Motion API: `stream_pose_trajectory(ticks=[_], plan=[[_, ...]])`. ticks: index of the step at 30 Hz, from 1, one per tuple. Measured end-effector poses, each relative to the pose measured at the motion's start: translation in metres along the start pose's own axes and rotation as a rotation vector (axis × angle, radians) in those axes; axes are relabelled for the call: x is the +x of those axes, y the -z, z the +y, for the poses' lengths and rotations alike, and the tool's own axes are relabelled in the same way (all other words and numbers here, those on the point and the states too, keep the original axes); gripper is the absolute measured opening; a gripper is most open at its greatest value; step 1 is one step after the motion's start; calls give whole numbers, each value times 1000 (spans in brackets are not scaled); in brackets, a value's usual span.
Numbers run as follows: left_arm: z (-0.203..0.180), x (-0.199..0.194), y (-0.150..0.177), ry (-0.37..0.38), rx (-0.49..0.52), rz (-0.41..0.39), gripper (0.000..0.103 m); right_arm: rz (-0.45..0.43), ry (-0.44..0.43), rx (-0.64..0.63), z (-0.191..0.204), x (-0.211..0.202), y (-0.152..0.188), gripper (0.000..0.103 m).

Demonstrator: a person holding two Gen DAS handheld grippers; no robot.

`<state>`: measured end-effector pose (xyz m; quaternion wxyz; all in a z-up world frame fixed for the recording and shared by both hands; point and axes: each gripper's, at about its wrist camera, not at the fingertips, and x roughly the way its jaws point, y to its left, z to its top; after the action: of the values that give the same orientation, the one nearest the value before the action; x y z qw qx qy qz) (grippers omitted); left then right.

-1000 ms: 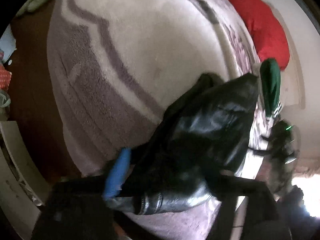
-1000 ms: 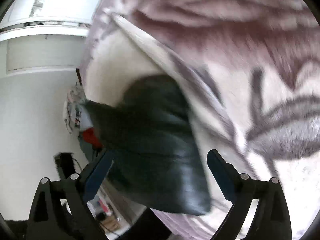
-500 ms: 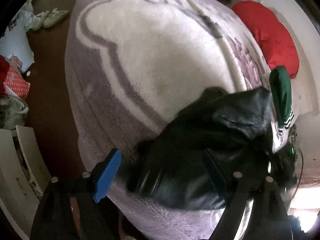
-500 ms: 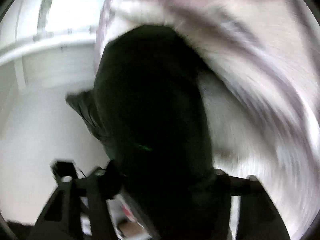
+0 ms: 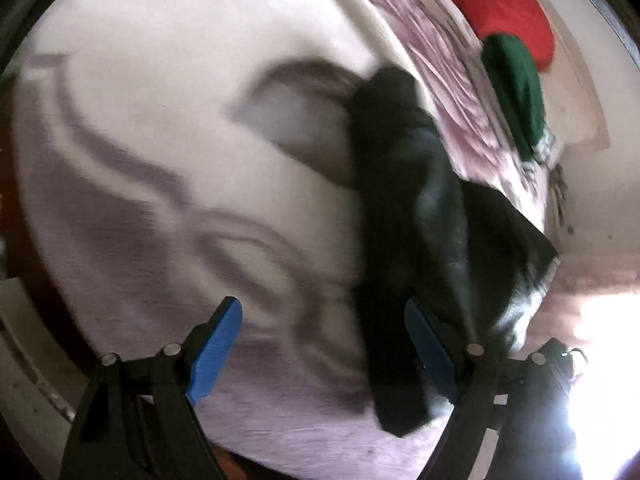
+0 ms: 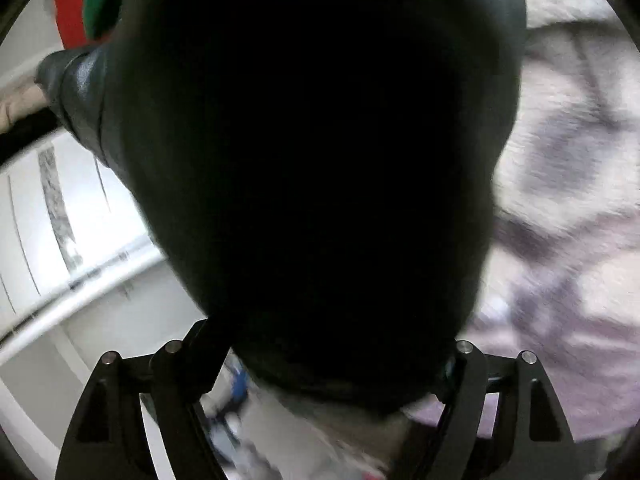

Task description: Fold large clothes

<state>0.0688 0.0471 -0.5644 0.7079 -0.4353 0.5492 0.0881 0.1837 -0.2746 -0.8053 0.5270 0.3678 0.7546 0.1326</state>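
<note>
A black leather jacket (image 5: 416, 216) lies bunched in a long heap on the lilac and white blanket (image 5: 168, 128) of a bed. My left gripper (image 5: 324, 344) is open with its blue pads spread; the jacket's lower end runs along the inside of the right pad (image 5: 430, 352). In the right wrist view the jacket (image 6: 320, 152) fills most of the picture, very close to the lens. It hides the fingertips of my right gripper (image 6: 332, 364), whose arms stand wide apart.
A red pillow (image 5: 500, 4) and a green garment (image 5: 516, 92) lie at the far right edge of the bed. White wall and cupboard (image 6: 60, 240) show on the left in the right wrist view. The blanket (image 6: 572, 220) shows on the right.
My left gripper has let go of the jacket and opened wide. The jacket has swung up against the right wrist camera and now covers it. Both views are blurred by motion.
</note>
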Motion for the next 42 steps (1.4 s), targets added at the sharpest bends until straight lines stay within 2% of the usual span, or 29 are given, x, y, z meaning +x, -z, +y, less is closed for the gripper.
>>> stream_pose_trajectory(ticks=[2, 4, 6, 7, 8, 9, 10, 11, 12, 14, 16, 18, 19, 22, 24, 25, 26, 27, 28, 29, 30, 33, 34, 35, 36, 37, 38, 40, 42], plan=[[-16, 17, -2, 45, 6, 19, 83, -19, 97, -88, 10, -34, 7, 82], [-31, 34, -5, 100, 13, 49, 83, -75, 187, -174, 22, -63, 7, 82], [-43, 52, -10, 115, 14, 72, 83, -165, 278, -262, 36, -95, -1, 82], [-47, 57, -11, 118, 16, 68, 83, -230, 290, -318, 50, -111, -5, 82], [-51, 61, -13, 91, 18, 56, 82, -247, 282, -345, 67, -120, -11, 82], [-52, 63, -14, 83, 17, 49, 77, -247, 251, -407, 91, -122, -17, 82], [-51, 66, -15, 68, 11, 39, 67, -231, 245, -450, 105, -115, -23, 82], [-46, 68, -15, 62, -4, 28, 63, -207, 242, -492, 123, -101, -32, 80], [-42, 69, -13, 73, -19, 22, 58, -183, 273, -548, 140, -82, -46, 74], [-33, 70, -12, 101, -47, 4, 53, -139, 332, -577, 150, -55, -73, 30], [-24, 72, -11, 149, -83, -3, 48, -162, 393, -555, 148, -41, -102, 18], [-17, 79, -13, 184, -105, 7, 48, -165, 456, -514, 130, -12, -131, 15], [-16, 82, -14, 187, -105, 13, 48, -161, 460, -483, 124, -5, -140, 15], [-16, 76, -21, 209, -102, 59, 51, -135, 439, -435, 121, -2, -155, 15], [-17, 68, -23, 227, -100, 77, 52, -83, 378, -431, 128, -13, -155, 16], [-16, 63, -23, 247, -113, 76, 53, -53, 344, -427, 130, -22, -155, 19], [-13, 61, -22, 272, -130, 72, 54, -38, 318, -430, 132, -31, -153, 32], [-11, 62, -21, 297, -145, 67, 59, -40, 295, -438, 135, -43, -151, 43], [-10, 65, -22, 306, -158, 62, 63, -45, 268, -451, 136, -48, -149, 65], [-10, 72, -23, 304, -172, 57, 63, -28, 234, -470, 136, -47, -149, 75], [-9, 78, -24, 311, -187, 47, 63, -2, 225, -476, 137, -42, -150, 76], [-10, 80, -29, 357, -211, -59, 59, 88, 263, -488, 135, -13, -150, 76], [-9, 77, -30, 395, -233, -88, 44, 67, 301, -520, 136, -8, -149, 73], [-7, 73, -30, 443, -242, -113, 33, 32, 319, -542, 137, -8, -147, 53], [-8, 69, -30, 488, -235, -124, 26, 18, 303, -529, 139, -7, -147, 39], [-5, 64, -30, 535, -226, -133, 20, 9, 245, -490, 136, -14, -151, 24], [-4, 62, -29, 590, -228, -137, 20, 6, 177, -449, 132, -21, -152, 16], [-3, 64, -30, 678, -239, -139, 18, 3, 52, -349, 119, -35, -157, 15], [3, 75, -33, 682, -259, -128, 18, -11, -1, -286, 106, -40, -162, 14]])
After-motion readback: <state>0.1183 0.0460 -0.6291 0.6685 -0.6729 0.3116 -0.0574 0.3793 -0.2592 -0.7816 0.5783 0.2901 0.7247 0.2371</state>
